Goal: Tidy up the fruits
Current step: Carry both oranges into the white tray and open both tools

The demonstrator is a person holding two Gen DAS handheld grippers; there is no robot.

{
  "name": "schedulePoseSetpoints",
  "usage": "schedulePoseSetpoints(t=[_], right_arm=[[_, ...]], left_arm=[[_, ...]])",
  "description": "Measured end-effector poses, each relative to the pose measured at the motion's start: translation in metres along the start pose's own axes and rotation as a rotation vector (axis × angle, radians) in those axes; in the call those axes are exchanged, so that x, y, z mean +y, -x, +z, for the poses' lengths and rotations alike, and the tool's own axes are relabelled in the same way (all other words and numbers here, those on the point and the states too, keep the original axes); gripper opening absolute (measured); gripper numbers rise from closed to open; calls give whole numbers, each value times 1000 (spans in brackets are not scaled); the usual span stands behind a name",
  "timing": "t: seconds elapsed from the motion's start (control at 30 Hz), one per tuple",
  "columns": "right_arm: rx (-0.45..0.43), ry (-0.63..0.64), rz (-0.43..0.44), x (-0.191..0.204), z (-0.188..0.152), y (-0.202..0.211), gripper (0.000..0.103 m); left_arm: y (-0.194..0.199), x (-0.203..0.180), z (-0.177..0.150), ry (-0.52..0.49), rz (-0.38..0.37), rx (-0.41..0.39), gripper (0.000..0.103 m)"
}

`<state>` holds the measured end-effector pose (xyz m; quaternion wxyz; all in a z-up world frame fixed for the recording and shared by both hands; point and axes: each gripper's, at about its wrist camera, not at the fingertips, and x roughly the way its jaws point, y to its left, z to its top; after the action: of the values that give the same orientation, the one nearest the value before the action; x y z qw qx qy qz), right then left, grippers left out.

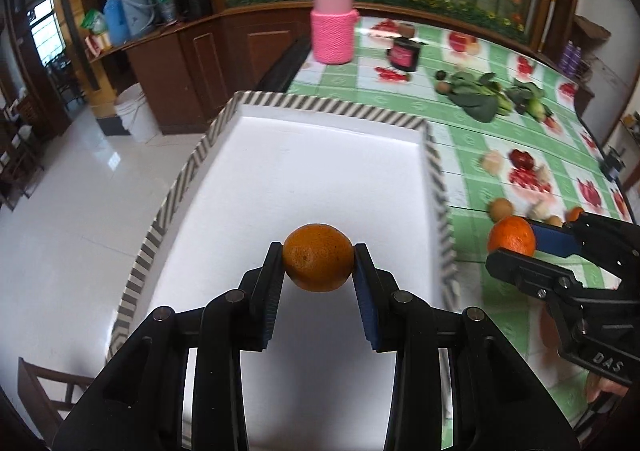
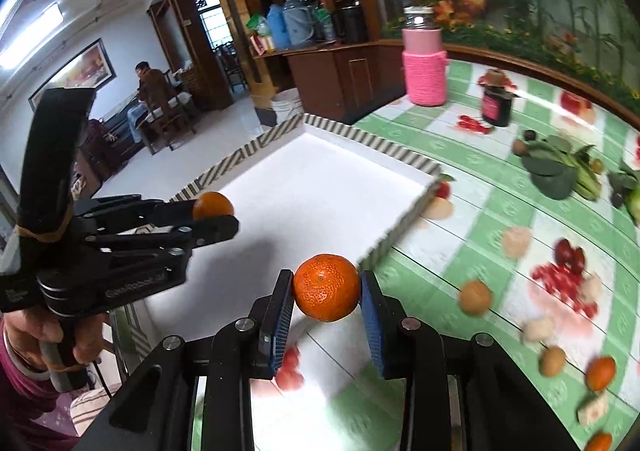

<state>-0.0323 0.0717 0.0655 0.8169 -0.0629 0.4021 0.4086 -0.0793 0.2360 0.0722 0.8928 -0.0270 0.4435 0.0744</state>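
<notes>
My left gripper (image 1: 318, 257) is shut on an orange (image 1: 318, 257) and holds it above the near part of a white tray (image 1: 320, 155) with a striped rim. It also shows in the right wrist view (image 2: 214, 211), over the tray's left side (image 2: 312, 179). My right gripper (image 2: 327, 287) is shut on a second orange (image 2: 327, 287) above the tray's near right edge. In the left wrist view it (image 1: 514, 241) sits just right of the tray. Loose fruit lies on the green checked tablecloth: a brown round fruit (image 2: 475, 297), a small orange (image 2: 600, 373) and another brown fruit (image 2: 552, 361).
A pink knit-covered jar (image 1: 332, 33) and a dark jar (image 1: 404, 53) stand at the far end of the table. Leafy greens (image 1: 492, 95) lie at the far right. The table edge drops to a tiled floor (image 1: 60, 211) left of the tray.
</notes>
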Motion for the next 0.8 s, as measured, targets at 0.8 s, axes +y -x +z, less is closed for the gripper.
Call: schedulePoseSetpoints(t=[0.8], right_arm=[[133, 77, -32, 8, 25, -88, 32]], left_arm=[[-67, 34, 12, 90, 17, 128, 34]])
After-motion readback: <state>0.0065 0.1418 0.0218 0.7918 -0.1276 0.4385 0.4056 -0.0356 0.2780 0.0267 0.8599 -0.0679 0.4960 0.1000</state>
